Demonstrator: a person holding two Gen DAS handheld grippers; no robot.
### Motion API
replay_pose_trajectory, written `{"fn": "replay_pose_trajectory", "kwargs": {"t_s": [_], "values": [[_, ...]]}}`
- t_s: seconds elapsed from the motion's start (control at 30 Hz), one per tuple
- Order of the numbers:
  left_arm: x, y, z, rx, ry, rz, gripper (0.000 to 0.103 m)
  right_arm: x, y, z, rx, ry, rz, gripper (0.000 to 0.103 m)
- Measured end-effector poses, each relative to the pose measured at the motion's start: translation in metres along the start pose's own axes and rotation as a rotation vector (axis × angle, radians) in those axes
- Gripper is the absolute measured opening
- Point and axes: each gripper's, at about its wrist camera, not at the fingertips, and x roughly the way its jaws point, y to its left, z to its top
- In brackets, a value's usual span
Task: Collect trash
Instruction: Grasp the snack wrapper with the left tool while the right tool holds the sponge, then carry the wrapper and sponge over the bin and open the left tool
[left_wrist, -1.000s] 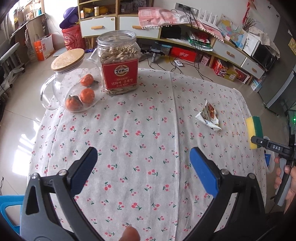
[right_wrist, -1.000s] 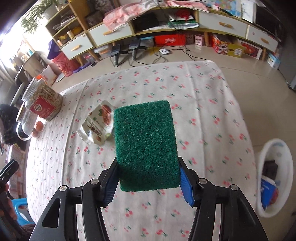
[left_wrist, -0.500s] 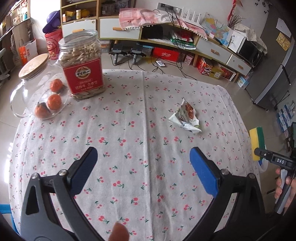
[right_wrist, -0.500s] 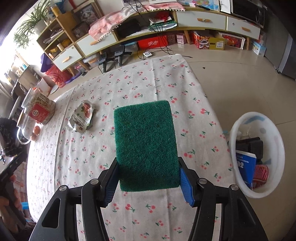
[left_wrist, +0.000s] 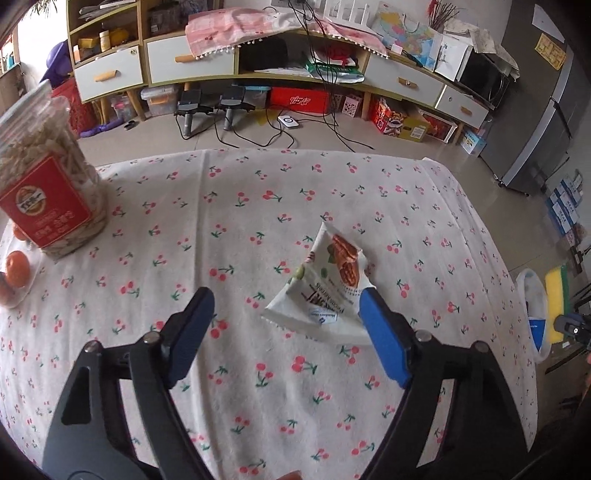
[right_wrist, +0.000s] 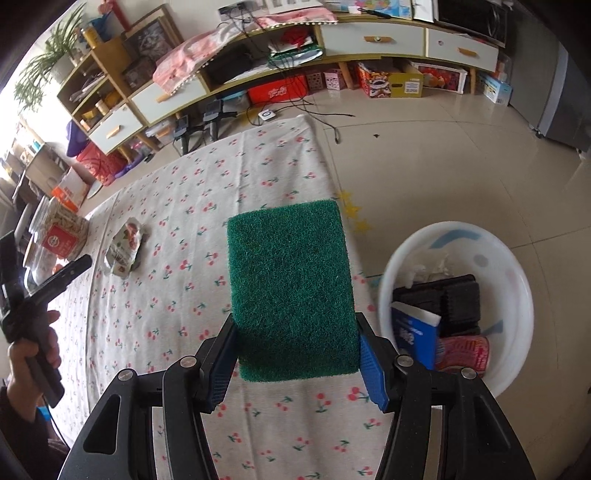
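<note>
Nearest, the left gripper (left_wrist: 286, 325), its jaws just narrowing yet wide apart and gripping nothing, hangs over the cherry-print tablecloth (left_wrist: 229, 206), with the crumpled snack wrapper (left_wrist: 325, 280) lying between them. Beside the cloth's edge, the right gripper (right_wrist: 295, 354) clamps a green sponge (right_wrist: 291, 288). Beyond stands a white bin (right_wrist: 517, 280) on the floor.

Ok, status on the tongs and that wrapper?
Left tongs open, closing around wrapper. Right tongs shut on sponge. Bin beside table; nothing in the way.
</note>
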Motion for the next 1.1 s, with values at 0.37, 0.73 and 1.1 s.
{"fn": "replay_pose_trajectory", "kwargs": {"t_s": [0.37,0.73,1.1], "values": [[0.017,-0.026,-0.014,0.069,0.056,0.0,0.023,-0.011,-0.039,0.001,0.048,-0.019,-0.008,0.06],[-0.003,-0.04,-0.031,0.083,0.044,-0.003,0.004,-0.028,-0.046,-0.01,0.057,-0.05,0.003,0.06],[-0.031,-0.074,-0.048,0.08,0.043,-0.101,0.003,-0.053,-0.08,-0.024,0.12,-0.112,-0.03,0.06]]}}
